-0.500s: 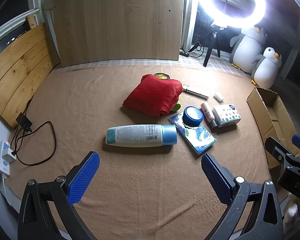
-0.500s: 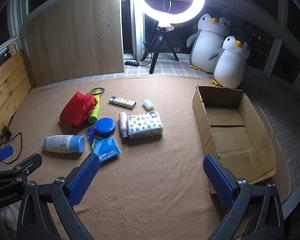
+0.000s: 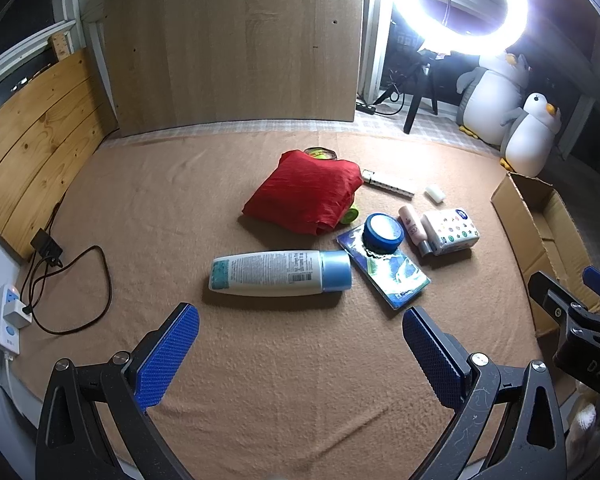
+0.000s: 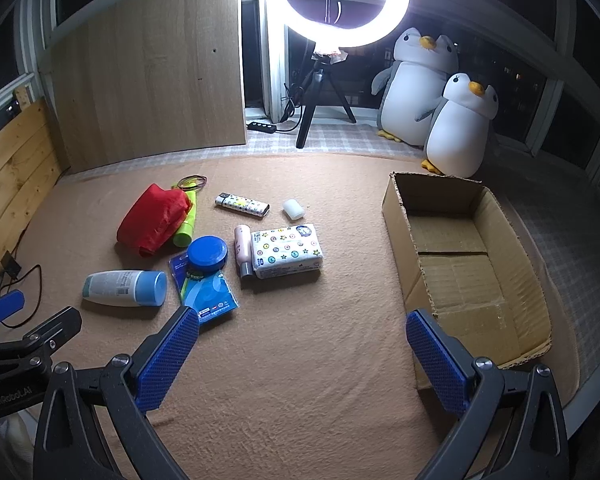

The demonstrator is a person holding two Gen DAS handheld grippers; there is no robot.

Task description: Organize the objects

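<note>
The white bottle [image 3: 280, 273] is seen lying crosswise, cap to the right, just beyond the left tool [image 3: 300, 354]; both it and the right tool [image 4: 302, 356] are spread wide and empty.

A tan blanket [image 4: 300, 360] covers the floor. A lit ring light [image 4: 345, 0] stands on a tripod [image 4: 320, 96] beside a wood panel [image 4: 148, 64]. Two plush penguins [image 4: 440, 108] sit near dark windows [image 4: 532, 60].
</note>
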